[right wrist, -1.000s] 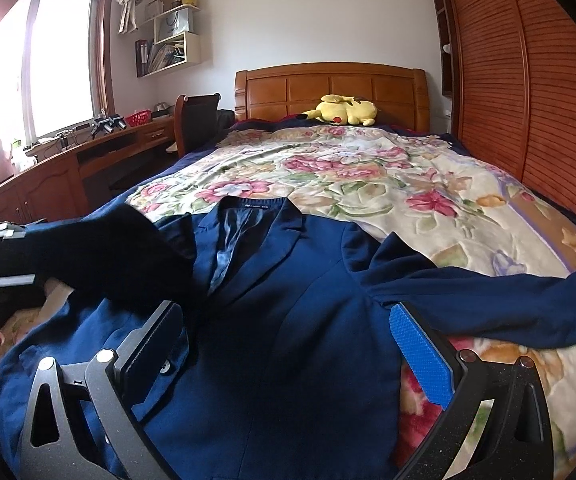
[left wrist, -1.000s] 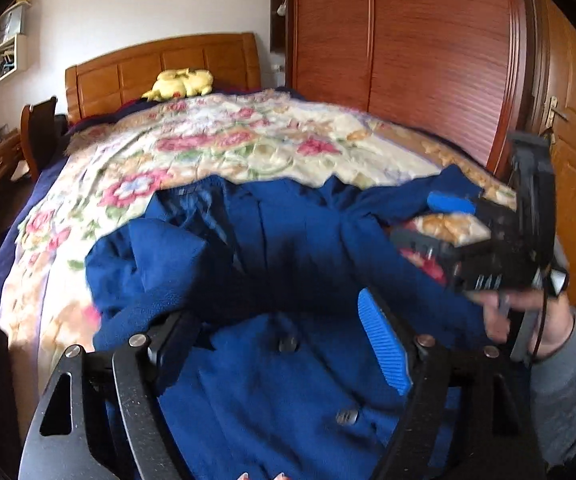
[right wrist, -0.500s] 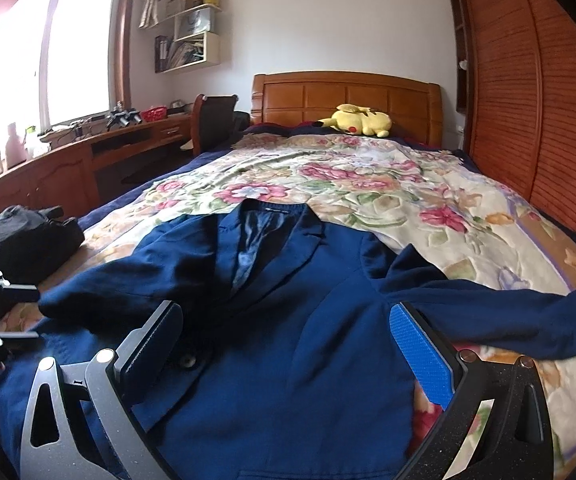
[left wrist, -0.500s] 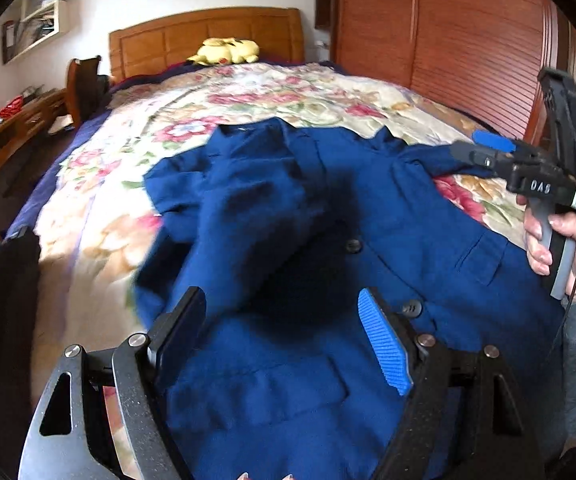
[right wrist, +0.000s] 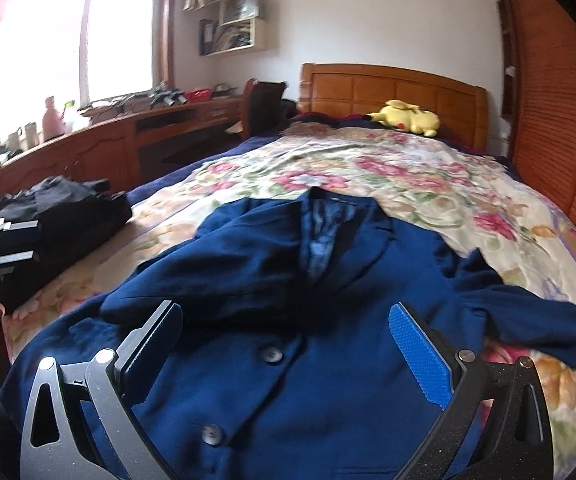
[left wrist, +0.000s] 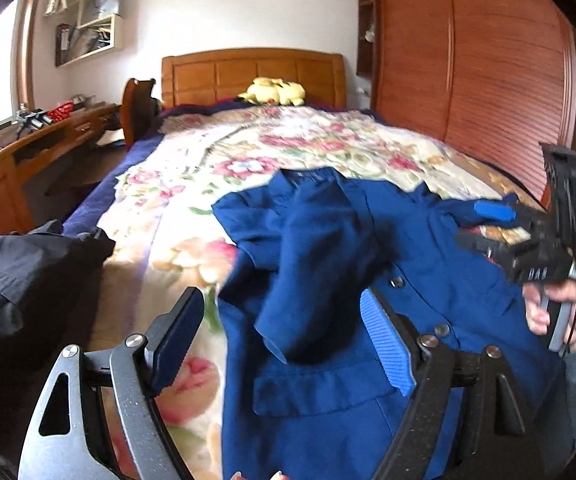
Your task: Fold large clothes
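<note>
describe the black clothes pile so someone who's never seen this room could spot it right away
Start at the bed with the floral bedspread and go to its window-side edge, near the foot. The black clothes pile sits there in a crumpled heap. The blue jacket beside it lies spread flat mid-bed, and the yellow plush is by the headboard.

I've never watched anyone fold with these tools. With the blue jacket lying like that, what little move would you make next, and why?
Probably bring the right gripper over to the right sleeve and fold it in. The blue jacket lies front-up on the bed, its left sleeve already across the chest, the right one flung out. Both grippers are open and empty.
</note>
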A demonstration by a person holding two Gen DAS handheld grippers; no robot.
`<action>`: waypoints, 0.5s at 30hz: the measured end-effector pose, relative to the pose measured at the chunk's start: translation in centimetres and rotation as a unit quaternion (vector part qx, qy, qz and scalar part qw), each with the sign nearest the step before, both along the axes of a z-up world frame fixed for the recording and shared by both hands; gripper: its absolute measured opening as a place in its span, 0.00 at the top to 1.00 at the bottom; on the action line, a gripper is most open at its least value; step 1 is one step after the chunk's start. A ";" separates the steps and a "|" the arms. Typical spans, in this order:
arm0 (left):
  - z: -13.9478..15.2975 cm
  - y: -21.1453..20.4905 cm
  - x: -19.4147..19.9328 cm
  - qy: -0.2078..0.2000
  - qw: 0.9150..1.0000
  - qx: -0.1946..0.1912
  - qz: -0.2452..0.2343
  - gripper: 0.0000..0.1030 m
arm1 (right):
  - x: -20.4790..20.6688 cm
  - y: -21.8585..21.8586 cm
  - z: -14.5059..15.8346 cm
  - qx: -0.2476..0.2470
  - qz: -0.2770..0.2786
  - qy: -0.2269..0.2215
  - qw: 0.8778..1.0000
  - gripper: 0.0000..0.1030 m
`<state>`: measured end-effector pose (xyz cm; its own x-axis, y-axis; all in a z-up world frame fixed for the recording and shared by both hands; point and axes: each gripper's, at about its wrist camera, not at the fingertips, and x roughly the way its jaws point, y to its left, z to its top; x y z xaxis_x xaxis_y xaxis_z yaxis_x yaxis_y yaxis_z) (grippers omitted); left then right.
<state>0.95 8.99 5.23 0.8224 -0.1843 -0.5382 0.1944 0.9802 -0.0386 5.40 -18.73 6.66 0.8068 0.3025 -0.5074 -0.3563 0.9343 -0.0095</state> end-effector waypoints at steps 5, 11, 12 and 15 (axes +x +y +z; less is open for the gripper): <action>-0.3 1.3 0.3 -0.022 1.000 -0.006 0.018 0.21 | 1.6 2.2 -0.6 -0.011 0.043 0.022 0.999 0.03; -1.8 3.2 0.6 -0.032 0.998 -0.031 0.036 0.21 | 4.0 5.1 -1.6 -0.037 0.086 0.049 0.994 0.05; -2.2 3.5 0.7 -0.031 0.998 -0.034 0.039 0.21 | 4.4 5.8 -1.6 -0.041 0.093 0.052 0.993 0.05; -3.0 4.1 1.1 -0.025 0.998 -0.028 0.048 0.21 | 5.2 7.2 -2.0 -0.053 0.115 0.063 0.990 0.06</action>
<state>2.03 13.09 2.23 0.8634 -0.1319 -0.4870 0.1030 0.9910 -0.0859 10.62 -11.51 4.64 0.6520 0.4105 -0.6375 -0.5633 0.8250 -0.0448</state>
